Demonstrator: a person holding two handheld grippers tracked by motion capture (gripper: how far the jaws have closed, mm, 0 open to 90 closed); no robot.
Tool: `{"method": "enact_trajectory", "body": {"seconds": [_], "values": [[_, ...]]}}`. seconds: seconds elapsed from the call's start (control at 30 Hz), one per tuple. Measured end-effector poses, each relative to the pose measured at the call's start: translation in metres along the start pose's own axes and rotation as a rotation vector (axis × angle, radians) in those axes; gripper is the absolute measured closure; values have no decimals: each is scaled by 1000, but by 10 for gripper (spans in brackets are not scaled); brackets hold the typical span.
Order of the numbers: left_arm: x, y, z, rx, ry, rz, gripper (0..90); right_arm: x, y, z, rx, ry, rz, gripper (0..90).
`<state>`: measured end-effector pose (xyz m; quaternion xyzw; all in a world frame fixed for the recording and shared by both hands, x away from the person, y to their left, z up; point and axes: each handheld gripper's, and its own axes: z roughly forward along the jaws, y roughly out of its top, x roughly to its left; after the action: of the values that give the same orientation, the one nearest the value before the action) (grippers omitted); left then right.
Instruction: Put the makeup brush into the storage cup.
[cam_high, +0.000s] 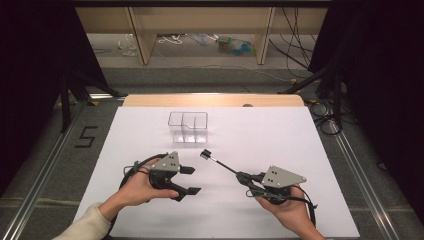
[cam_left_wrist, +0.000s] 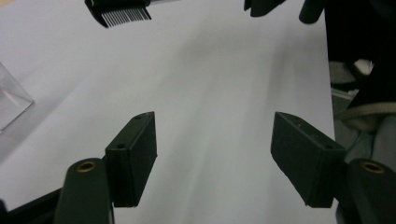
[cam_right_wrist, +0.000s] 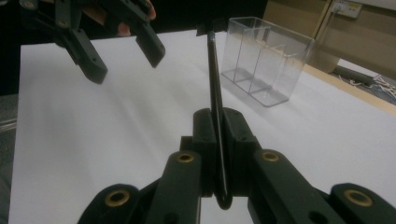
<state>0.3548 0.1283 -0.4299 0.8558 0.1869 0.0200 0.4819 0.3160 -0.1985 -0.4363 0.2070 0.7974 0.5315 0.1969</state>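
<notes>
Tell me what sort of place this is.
Probably a lab recording station: a white-covered table between dark curtains, loose cables on the floor behind, and a handheld right gripper clamping a small brush.

Ahead of my grippers the white sheet (cam_high: 280, 135) lies open. One obstacle stands there: the clear divided container (cam_high: 188, 127), mid-table.

We are seeing even overhead light brightening the white rectangular table sheet (cam_high: 260, 145), surroundings darkening, gripper views blurring softly.
</notes>
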Motion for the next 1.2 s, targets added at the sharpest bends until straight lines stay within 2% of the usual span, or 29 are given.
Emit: {"method": "enact_trajectory", "body": {"seconds": [0.03, 0.07, 0.1, 0.13, 0.23, 0.4, 0.53, 0.6, 0.73, 0.9, 1.2], "values": [[0, -1, 2, -11, 8, -18, 317, 0, 1, 1, -14, -3, -4, 854], [2, -1, 3, -23, 3, -13, 320, 0, 2, 2, -18, -1, -3, 854], [1, -1, 4, -33, 5, -49, 322, 0, 3, 2, -16, 2, -5, 854], [2, -1, 4, -44, 8, -52, 324, 0, 4, 3, -20, 3, -1, 854], [5, 0, 5, -100, 17, -106, 339, 1, 6, 6, -28, 7, -2, 854], [7, -1, 10, -185, -14, -219, 339, 3, 9, 11, -51, 2, 0, 854], [8, 0, 14, -232, -54, -280, 340, 2, 11, 11, -58, 8, 1, 854], [7, 1, 16, -263, -58, -321, 339, 3, 11, 11, -62, 6, 3, 855], [8, 2, 18, -302, -52, -342, 339, 3, 12, 12, -65, 10, 1, 854], [8, 0, 23, -336, -82, -409, 339, 4, 11, 14, -71, 6, 4, 854], [6, 3, 30, -370, -92, -422, 348, 7, 12, 18, -58, 23, 2, 854]]}}
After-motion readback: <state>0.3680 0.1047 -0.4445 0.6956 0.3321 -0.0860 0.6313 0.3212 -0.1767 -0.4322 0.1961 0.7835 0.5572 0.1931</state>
